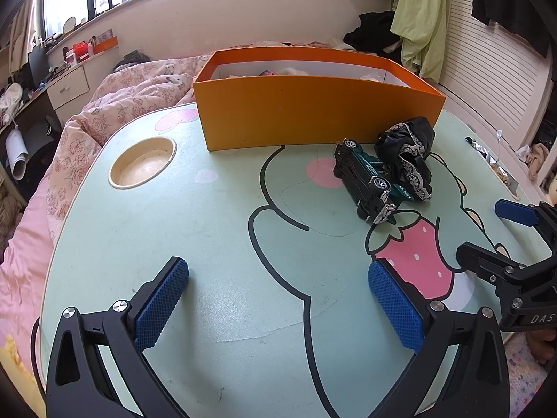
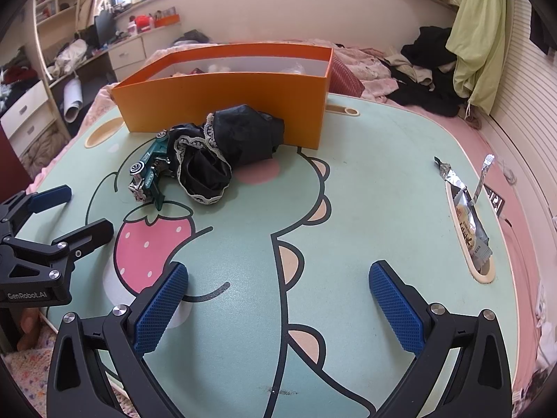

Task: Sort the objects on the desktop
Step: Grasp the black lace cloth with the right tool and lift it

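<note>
I note the tabletop carries an orange box at its far edge. Directly in front of the box lies a black lace-trimmed cloth, touching a green toy car tipped on its side. Left hand-held gripper and right hand-held gripper both stand wide, holding nothing. Risk, in my judgement: gripping the car may snag the cloth, dragging both.

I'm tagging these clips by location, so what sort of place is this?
Most likely a bedroom at home. A small cartoon-print table stands beside a bed with a pink floral quilt, clothes hang and lie around, and a cluttered desk with drawers sits under the window.
</note>
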`<state>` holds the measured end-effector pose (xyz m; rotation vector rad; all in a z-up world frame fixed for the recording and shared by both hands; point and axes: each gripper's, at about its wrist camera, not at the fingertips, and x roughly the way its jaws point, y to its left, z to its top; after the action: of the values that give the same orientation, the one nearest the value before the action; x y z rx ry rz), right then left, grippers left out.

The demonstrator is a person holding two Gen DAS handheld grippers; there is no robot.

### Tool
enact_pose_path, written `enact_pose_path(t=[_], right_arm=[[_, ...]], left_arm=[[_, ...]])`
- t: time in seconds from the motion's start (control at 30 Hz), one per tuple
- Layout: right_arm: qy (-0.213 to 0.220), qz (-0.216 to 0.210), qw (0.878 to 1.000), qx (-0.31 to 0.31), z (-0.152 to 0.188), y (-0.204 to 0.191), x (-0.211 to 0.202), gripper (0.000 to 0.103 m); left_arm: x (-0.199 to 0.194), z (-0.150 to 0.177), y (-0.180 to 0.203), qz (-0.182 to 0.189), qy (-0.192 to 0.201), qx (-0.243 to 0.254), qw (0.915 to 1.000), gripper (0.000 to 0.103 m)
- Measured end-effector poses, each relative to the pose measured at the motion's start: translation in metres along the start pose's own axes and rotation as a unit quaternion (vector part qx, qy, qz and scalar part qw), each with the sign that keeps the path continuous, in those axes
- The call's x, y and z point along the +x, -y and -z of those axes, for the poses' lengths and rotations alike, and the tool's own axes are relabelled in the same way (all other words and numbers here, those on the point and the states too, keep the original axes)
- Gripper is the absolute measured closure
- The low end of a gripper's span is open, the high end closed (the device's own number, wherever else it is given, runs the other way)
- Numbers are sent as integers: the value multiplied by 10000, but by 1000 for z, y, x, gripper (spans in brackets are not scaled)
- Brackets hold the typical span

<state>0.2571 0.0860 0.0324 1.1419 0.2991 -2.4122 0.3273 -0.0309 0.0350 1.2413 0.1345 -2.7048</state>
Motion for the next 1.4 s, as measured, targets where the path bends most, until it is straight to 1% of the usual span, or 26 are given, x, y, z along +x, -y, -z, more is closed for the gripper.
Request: enact_pose_path(t=[0.2,0.27,0.3,0.4,0.47,0.57,0.63,0.67,0.7,0.73,0.77,0.83,0.93,1.0,1.07,1.1,1.13,1.17,1.2,1.23,1.27,1.3,1.33,1.4], right_arm=[[-6,69,10000,42,-1,-1,0,0],[-24,18,10000,32,-6,-4,-1,2],[-2,-37,10000,51,-10,-4,-1,5],[240,-254,9989,310,-32,-3,-5,5],[340,-435,9967,592,-52,-2,-3,5],[248,-674,9925,987,-79,-4,9,5],[200,-687,9907,1154,-90,-9,19,6],[154,-653,9910,1158,-92,-12,24,8],[77,-617,9919,1111,-93,-15,29,20],[-13,-610,9927,1042,-92,-17,34,43],[-93,-622,9932,977,-88,-18,36,51],[-16,-701,9930,946,-78,-14,31,61],[78,-788,9928,902,-62,-3,13,66],[175,-737,9938,816,-50,4,-2,66],[290,-545,9960,650,-35,11,-18,66],[320,-428,9970,560,-28,13,-23,63],[330,-281,9981,430,-21,15,-26,57],[336,-158,9988,314,-15,18,-28,54],[366,-55,9990,235,-10,19,-29,45],[406,28,9990,194,-6,19,-31,33],[448,81,9988,189,-3,19,-32,28],[483,102,9986,200,0,19,-33,20],[479,84,9986,192,3,18,-32,17],[321,74,9994,101,5,14,-24,16]], left_arm=[[0,0,0,-1,1,-1,10000,0],[0,0,0,1,1,-10,10000,0],[0,0,0,4,1,-15,10000,0],[0,0,0,5,2,-14,10000,0],[0,0,0,6,3,-17,10000,0],[0,0,0,6,3,-16,10000,0],[0,0,0,7,4,-16,10000,0],[0,0,0,6,4,-15,10000,0],[-1,0,0,7,5,-15,10000,0],[0,0,0,7,4,-16,10000,0],[0,0,0,7,3,-16,10000,0],[0,0,0,7,4,-16,10000,0],[0,0,0,7,4,-18,10000,0],[0,0,0,8,4,-17,10000,0],[0,0,0,8,4,-17,10000,0],[-1,0,0,7,5,-17,10000,0],[-1,0,0,7,4,-17,10000,0],[-1,0,0,7,4,-17,10000,0],[-1,0,0,7,5,-17,10000,0],[-1,0,0,7,5,-17,10000,0],[-1,0,0,8,5,-17,10000,0],[-1,0,0,8,5,-17,10000,0],[-1,0,0,9,5,-17,10000,0],[-1,0,0,8,5,-17,10000,0]])
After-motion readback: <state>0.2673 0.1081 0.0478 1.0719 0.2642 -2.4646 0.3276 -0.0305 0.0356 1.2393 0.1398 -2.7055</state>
